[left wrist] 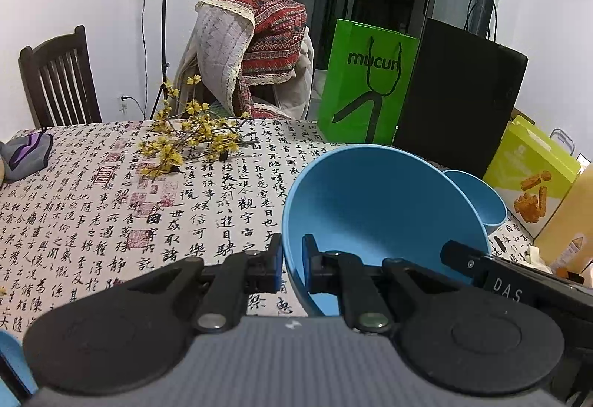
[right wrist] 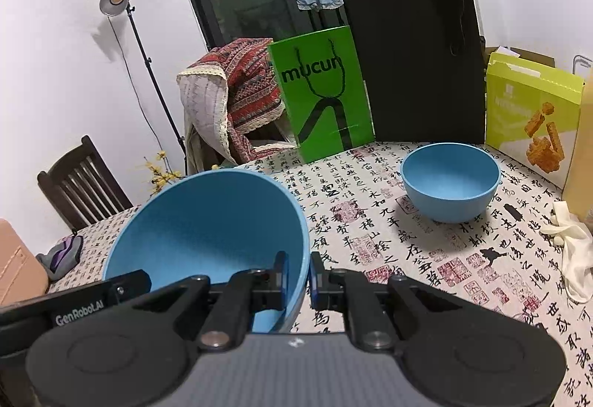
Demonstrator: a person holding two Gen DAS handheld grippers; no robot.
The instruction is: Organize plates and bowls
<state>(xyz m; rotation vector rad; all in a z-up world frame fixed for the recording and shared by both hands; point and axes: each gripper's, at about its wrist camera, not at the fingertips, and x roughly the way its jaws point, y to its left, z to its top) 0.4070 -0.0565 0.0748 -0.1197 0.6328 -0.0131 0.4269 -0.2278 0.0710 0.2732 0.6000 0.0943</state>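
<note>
A large blue bowl [left wrist: 374,207] is held tilted above the table between both grippers. My left gripper [left wrist: 291,268] is shut on its left rim. My right gripper [right wrist: 298,275] is shut on its right rim; the bowl also shows in the right wrist view [right wrist: 207,229]. A smaller blue bowl [right wrist: 450,181] stands upright on the table to the right, partly hidden behind the large one in the left wrist view [left wrist: 481,199]. A blue edge [left wrist: 9,362] shows at the bottom left; I cannot tell what it is.
The table [left wrist: 92,222] has a calligraphy-print cloth. A green bag [right wrist: 322,96], a black bag [right wrist: 415,66] and a yellow-green box [right wrist: 530,118] stand along the far edge. Yellow flower twigs [left wrist: 192,136] lie far left. A white glove [right wrist: 570,240] lies right. A grey cloth [left wrist: 26,155] lies at the left edge.
</note>
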